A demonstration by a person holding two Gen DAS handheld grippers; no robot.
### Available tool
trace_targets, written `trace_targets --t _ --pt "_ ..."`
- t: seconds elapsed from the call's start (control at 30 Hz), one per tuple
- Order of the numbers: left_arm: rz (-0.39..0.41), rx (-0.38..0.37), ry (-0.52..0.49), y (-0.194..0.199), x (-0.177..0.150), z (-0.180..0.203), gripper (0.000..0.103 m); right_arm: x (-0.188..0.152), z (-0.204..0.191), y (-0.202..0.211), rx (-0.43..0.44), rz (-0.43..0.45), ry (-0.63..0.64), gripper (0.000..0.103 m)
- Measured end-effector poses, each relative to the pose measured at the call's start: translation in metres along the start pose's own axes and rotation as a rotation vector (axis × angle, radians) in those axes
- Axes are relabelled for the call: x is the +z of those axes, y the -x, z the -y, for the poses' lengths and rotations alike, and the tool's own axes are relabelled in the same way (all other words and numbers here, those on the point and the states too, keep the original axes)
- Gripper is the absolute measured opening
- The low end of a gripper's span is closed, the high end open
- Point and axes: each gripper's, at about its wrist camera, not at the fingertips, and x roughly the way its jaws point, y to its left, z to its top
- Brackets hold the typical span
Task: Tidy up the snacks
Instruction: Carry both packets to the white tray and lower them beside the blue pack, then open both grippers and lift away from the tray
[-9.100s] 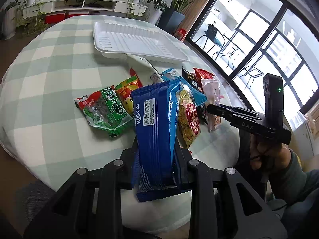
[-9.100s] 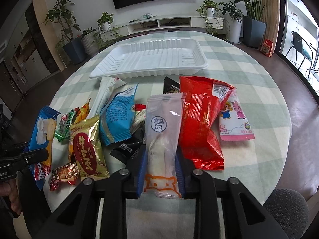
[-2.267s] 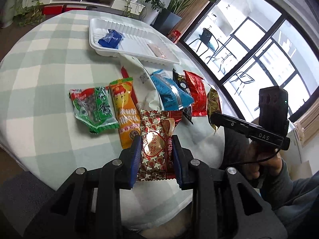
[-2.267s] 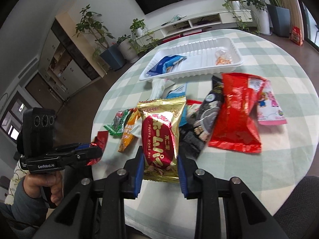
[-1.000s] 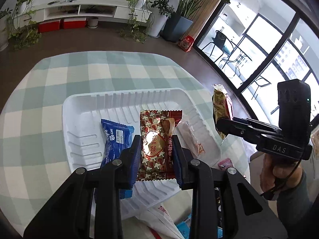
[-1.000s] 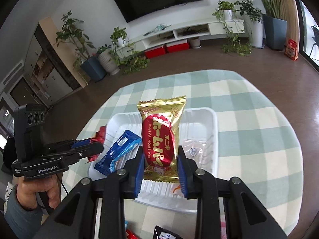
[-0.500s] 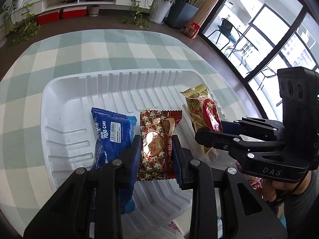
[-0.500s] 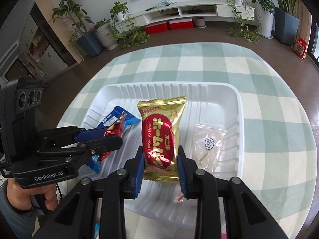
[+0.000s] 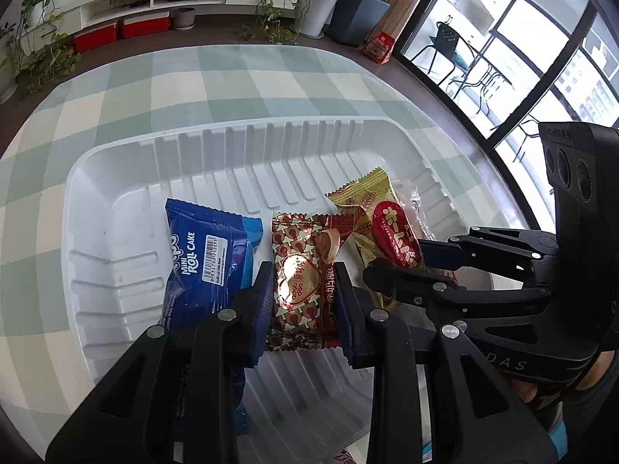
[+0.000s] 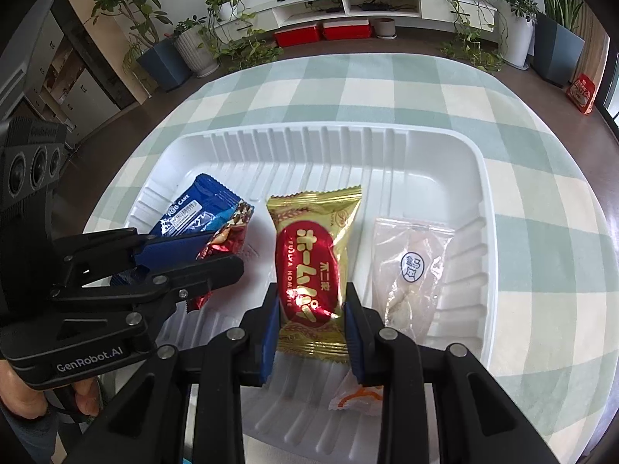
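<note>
Two grippers, each clamped on one snack, now hang low over the white tray (image 9: 116, 162), where a second ago they were higher and the tray looked small; both have come down together. Largest to smallest: the checked table (image 9: 193, 77) carries the tray; on the tray floor lie the blue roll cake pack (image 9: 205, 255), at 9 o'clock from centre in the left wrist view, and the clear wafer packet (image 10: 410, 270), at 3 o'clock in the right wrist view. The right gripper (image 10: 309, 328) has its pads pressed on the gold and red pie packet (image 10: 313, 270), jaws narrowly parted by the packet's width. The left gripper (image 9: 301, 301) likewise pinches the red heart-print snack (image 9: 305, 278). Both held packets sit between the two already laid down. Judged meaning: two snacks are placed, two more appear ready for release, and whether either touches the tray floor cannot be told
</note>
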Motion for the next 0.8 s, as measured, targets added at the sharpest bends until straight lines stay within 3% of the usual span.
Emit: trace_targets --t 0.4,0.53,0.8 --pt "-0.001 0.023 0.005 -0.002 0.003 0.001 0.033 0.001 -0.003 -0.001 -0.032 0.012 0.014 0.040" --pt "0.016 0.035 0.027 0.003 0.003 -0.004 0.053 0.000 -0.001 0.004 -0.034 0.022 0.011 0.040" --pt "0.049 0.026 0.043 0.022 0.002 -0.003 0.072 0.001 0.003 0.023 -0.054 0.068 0.009 0.048"
